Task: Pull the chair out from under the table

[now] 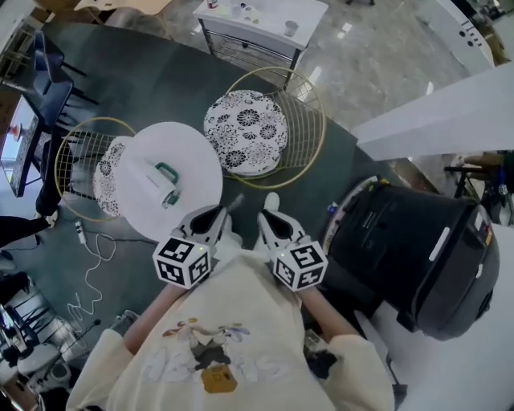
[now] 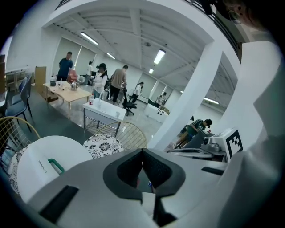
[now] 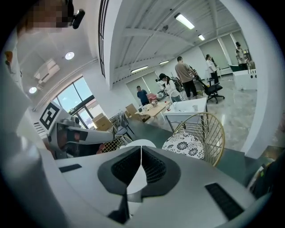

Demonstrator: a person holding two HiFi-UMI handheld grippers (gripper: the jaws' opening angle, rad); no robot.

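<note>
A round white table (image 1: 189,152) stands on the dark floor, with a white box with a green handle (image 1: 157,183) on it. A gold wire chair with a floral cushion (image 1: 84,160) sits at the table's left, its seat partly hidden under the tabletop. A second such chair (image 1: 245,132) stands to the table's right, apart from it; its cushion also shows in the gripper views (image 2: 104,144) (image 3: 185,146). My left gripper (image 1: 215,215) (image 2: 142,153) and right gripper (image 1: 269,217) (image 3: 141,151) are side by side close to my body, short of the table. Both are shut with nothing in them.
A big black machine (image 1: 418,257) stands close on the right, beside a white wall (image 1: 434,112). A white desk (image 1: 257,20) lies behind the chairs. A white cable (image 1: 92,265) trails on the floor at the left, near dark chairs (image 1: 48,80). Several people stand far back.
</note>
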